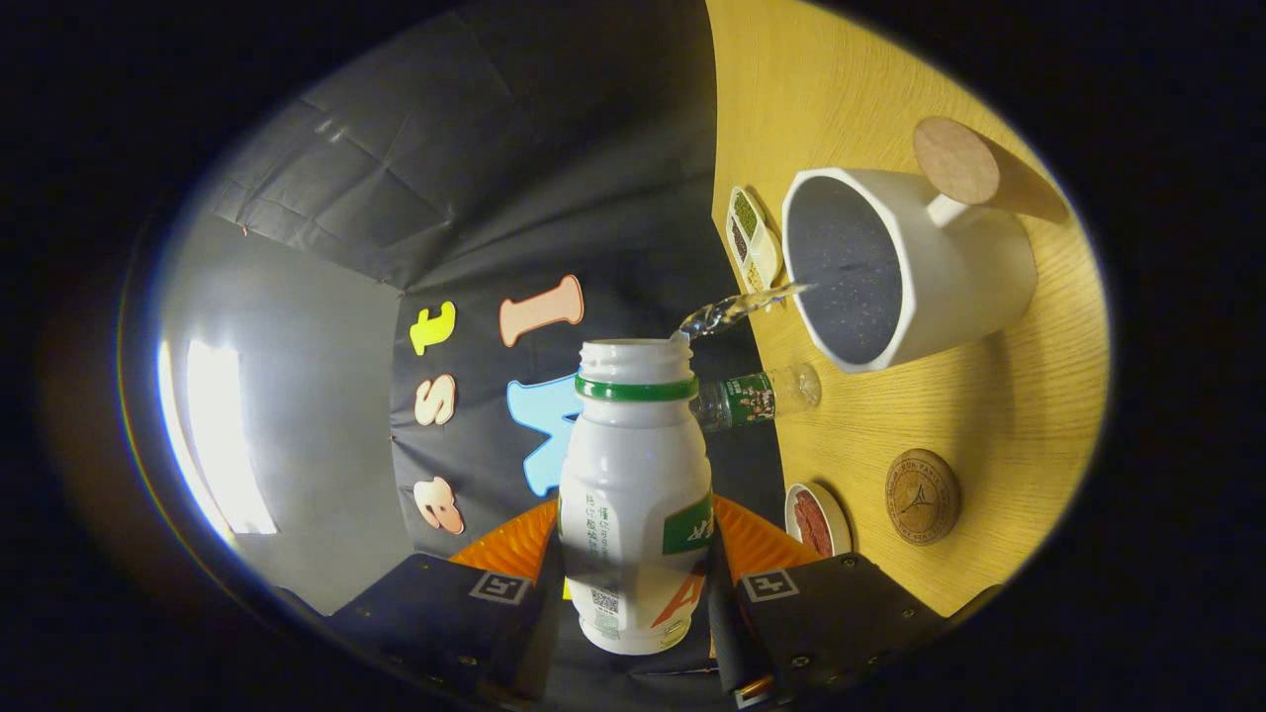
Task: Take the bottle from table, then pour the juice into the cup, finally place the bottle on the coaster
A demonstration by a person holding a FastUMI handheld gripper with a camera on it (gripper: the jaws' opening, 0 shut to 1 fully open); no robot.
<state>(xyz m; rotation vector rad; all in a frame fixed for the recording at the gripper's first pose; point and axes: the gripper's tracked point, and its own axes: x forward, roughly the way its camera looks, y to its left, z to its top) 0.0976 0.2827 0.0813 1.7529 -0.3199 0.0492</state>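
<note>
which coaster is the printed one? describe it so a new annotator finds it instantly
Start at the wooden table and find the white mug now taking the stream from the white bottle gripped in the tongs. The target is the round cork coaster lying beside a small dish of red contents. Unlike the plain cork disc past the mug's handle, its top carries a dark stamped emblem.

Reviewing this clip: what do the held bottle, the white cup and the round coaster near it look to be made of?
Bottle, held between the hand-held gripper's fingers: likely glossy white plastic, with soft highlights and a printed label. Cup: probably glazed ceramic, with thick walls and a speckled dark inside. Coaster: looks like cork or wood, matte brown with a stamped mark.
</note>
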